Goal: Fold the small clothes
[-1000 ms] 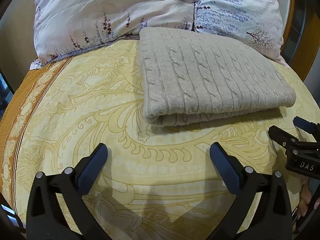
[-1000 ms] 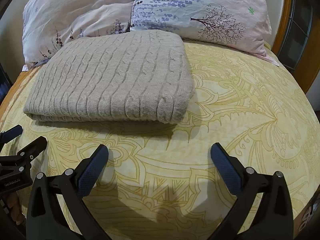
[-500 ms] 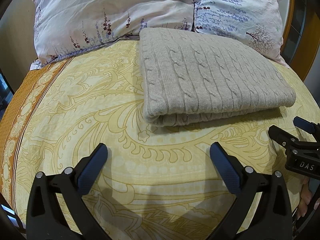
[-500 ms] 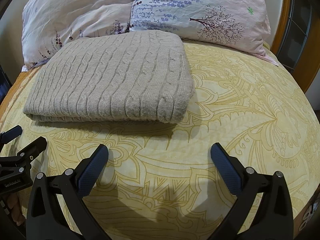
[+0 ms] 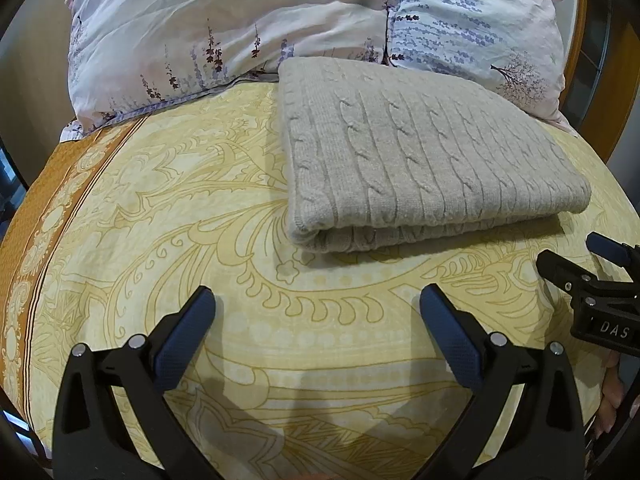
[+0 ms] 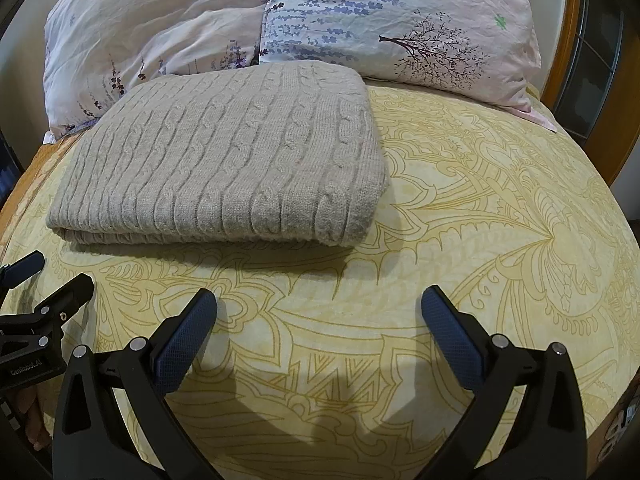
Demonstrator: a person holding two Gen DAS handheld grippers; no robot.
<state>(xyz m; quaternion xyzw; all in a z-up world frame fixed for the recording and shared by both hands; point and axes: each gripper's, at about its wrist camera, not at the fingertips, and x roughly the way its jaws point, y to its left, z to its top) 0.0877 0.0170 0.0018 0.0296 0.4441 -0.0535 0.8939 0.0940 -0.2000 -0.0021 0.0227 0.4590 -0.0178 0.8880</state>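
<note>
Our left gripper and right gripper, jaws apart, hover empty; folded cable-knit sweater at 12 o'clock on the bedspread.

Before me lies a bed under a yellow patterned sheet with an orange border down its left side; two floral pillows lean at the head; a wooden frame stands behind, right.

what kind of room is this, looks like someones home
Most likely a bedroom in a home: two floral pillows lie at the head of a bed with a yellow patterned sheet, a folded knit sweater rests on it, and a wooden bed frame curves behind.
</note>
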